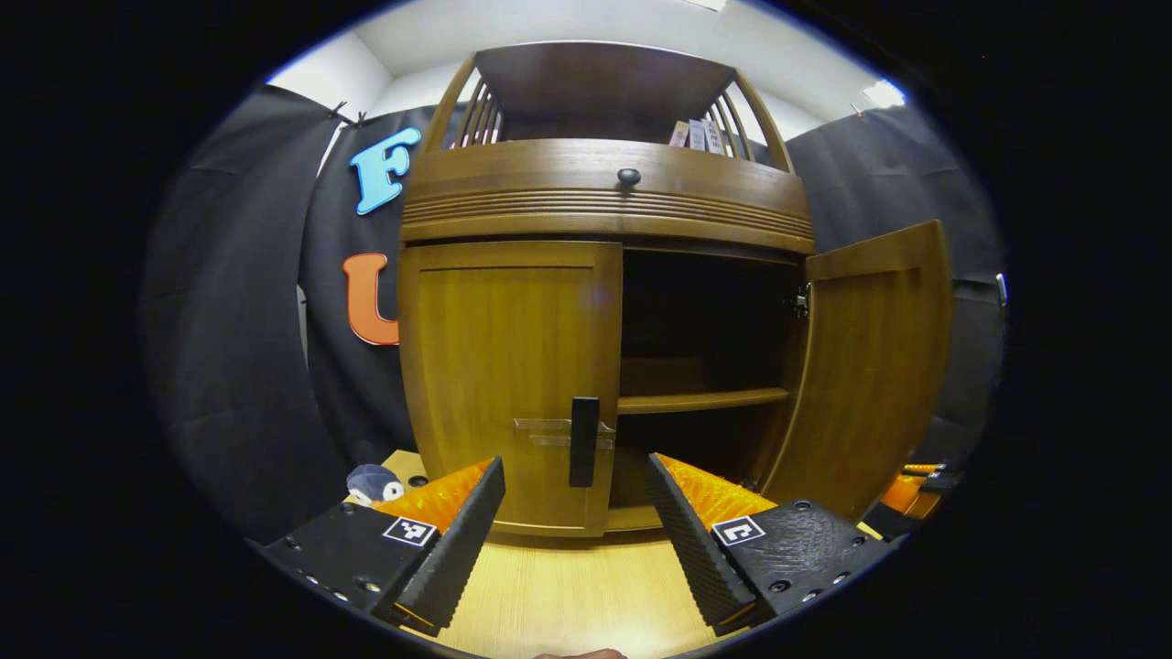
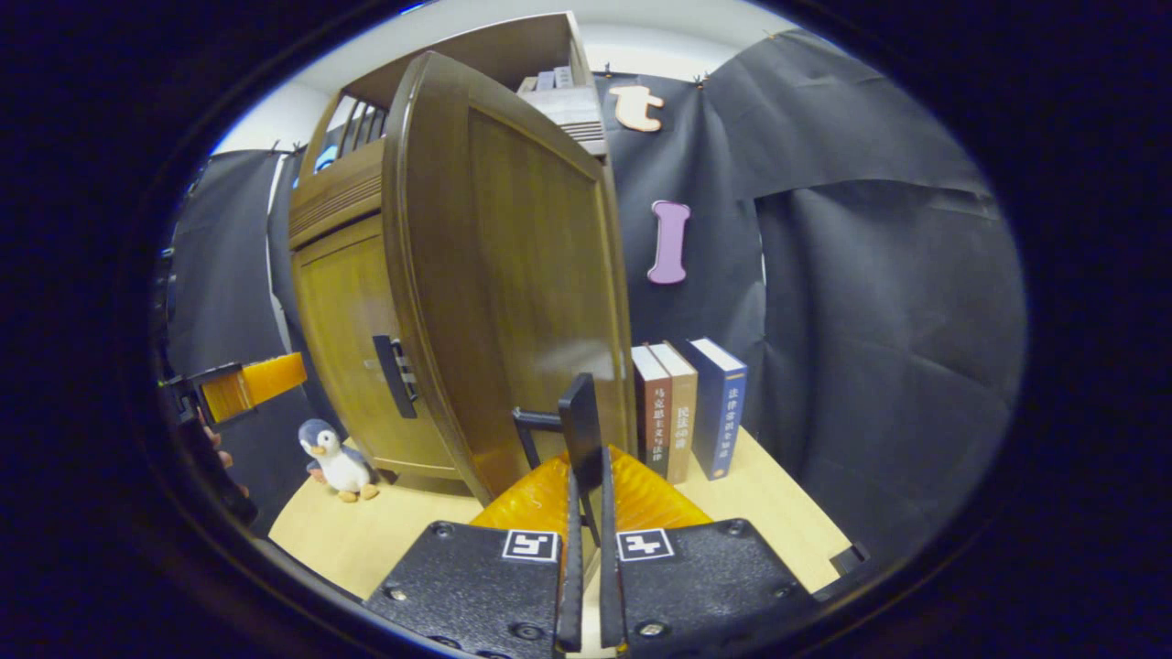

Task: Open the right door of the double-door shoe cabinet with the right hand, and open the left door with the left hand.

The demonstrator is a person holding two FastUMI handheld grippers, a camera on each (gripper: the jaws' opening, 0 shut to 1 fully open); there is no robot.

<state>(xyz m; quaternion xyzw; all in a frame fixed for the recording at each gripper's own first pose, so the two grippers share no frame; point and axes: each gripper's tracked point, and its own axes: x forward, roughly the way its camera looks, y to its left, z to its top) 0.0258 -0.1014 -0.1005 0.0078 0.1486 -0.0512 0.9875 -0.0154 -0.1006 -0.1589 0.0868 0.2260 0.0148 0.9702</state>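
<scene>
— Where's the right door point(image 2: 513, 275)?
— Swung wide open; the right gripper point(image 2: 586, 513) is clenched on its black handle point(image 2: 579, 421).
— And the left door point(image 1: 508, 375)?
— Closed. Its handle point(image 1: 583, 441) stands just ahead, between the spread fingers of the left gripper point(image 1: 572, 522), untouched.

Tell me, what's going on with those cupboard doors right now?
Right gripper shut on right door's handle, door swung open. Left gripper open, facing left door's handle, door closed. Nothing between.
</scene>
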